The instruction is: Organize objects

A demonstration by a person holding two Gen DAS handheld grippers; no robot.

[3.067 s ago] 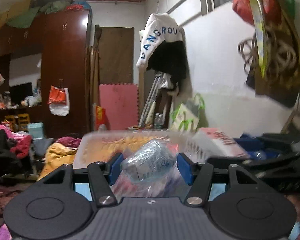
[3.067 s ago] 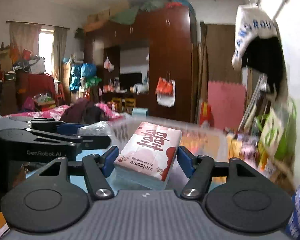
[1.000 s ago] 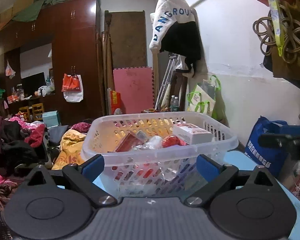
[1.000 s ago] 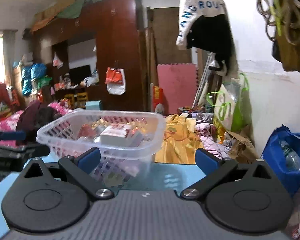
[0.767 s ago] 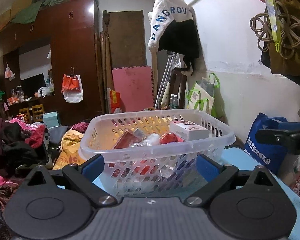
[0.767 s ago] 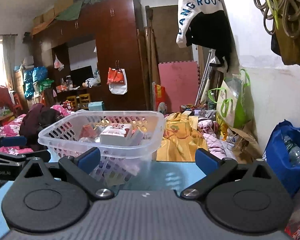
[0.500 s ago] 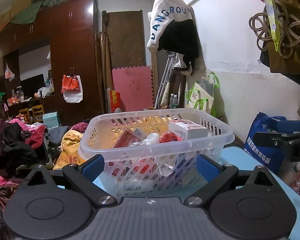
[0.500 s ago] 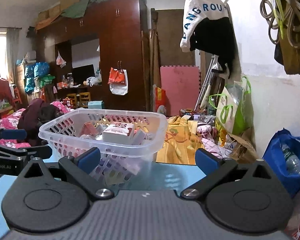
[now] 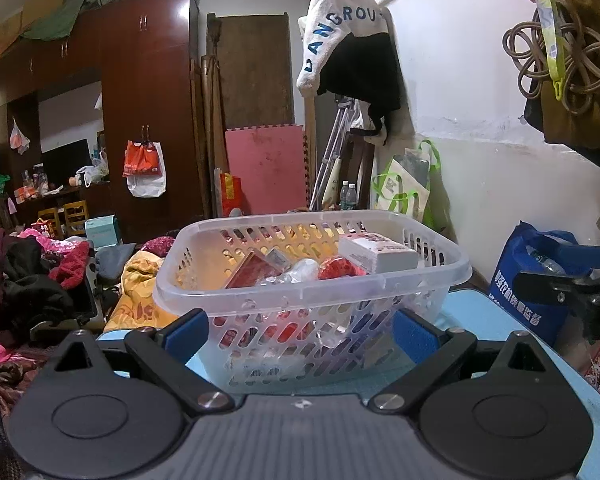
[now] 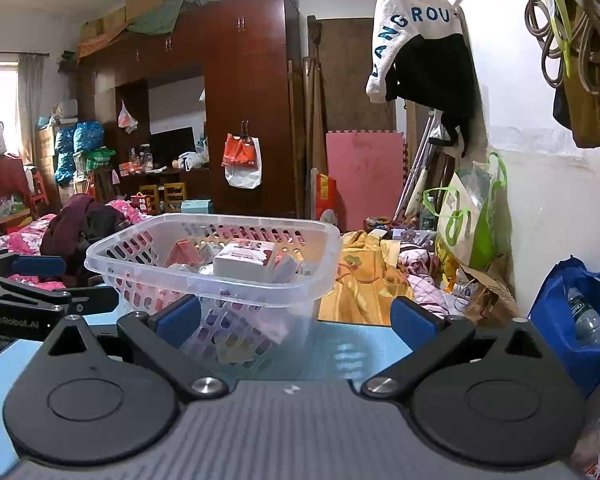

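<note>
Both grippers, left gripper (image 9: 300,326) and right gripper (image 10: 296,316), hang released and empty; the basket (image 9: 380,280) at frame centre apparently holds everything sorted.

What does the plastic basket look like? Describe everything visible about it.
The basket is a clear, whitish plastic tub with rounded corners, a thick rolled rim and slotted walls. It stands upright on the light blue table, untouched by either tool. Inside, a white tissue pack lies on top, beside a red packet, crinkled clear plastic and other items showing through the slots.
</note>
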